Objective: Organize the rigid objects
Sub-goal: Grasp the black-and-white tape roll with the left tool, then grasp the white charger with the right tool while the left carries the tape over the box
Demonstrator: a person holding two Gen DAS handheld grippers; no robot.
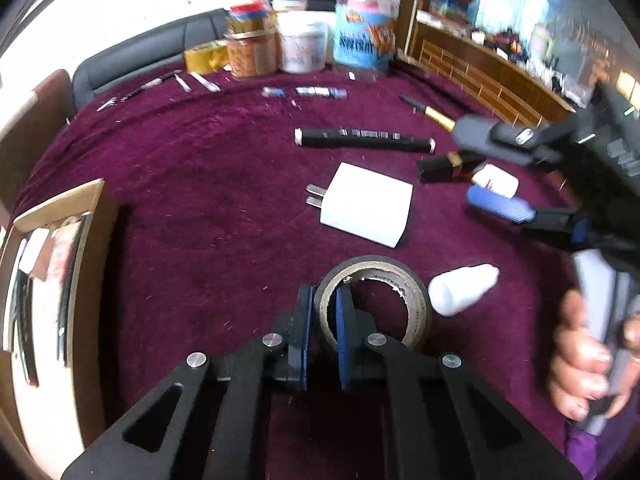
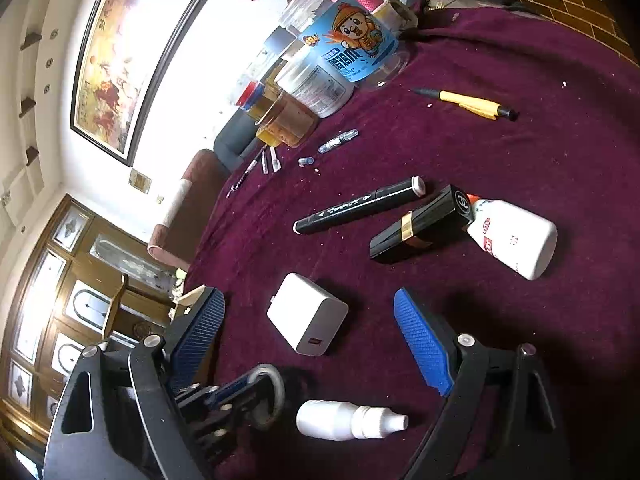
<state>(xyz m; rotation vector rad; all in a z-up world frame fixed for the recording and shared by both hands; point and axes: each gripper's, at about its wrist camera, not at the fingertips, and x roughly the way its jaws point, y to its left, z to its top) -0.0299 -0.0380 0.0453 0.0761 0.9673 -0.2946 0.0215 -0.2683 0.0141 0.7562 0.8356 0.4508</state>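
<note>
Near the table's front edge, the tape roll lies flat on the purple cloth, its near wall pinched between the closed pads of the left gripper, one pad inside the core and one outside. Just beside it lies a small white dropper bottle; beyond stand the white charger, a black marker, a black lipstick tube and a white glue bottle. At the left sits an open cardboard box, probably the roll's destination. The right gripper hangs with jaws wide and empty above the charger, the person's hand on its handle. To lift the roll well, the grip on the thin wall should be kept firm and the rise made straight, so that the ring does not swing into the dropper bottle; the right jaws should straddle the charger's flat sides.
</note>
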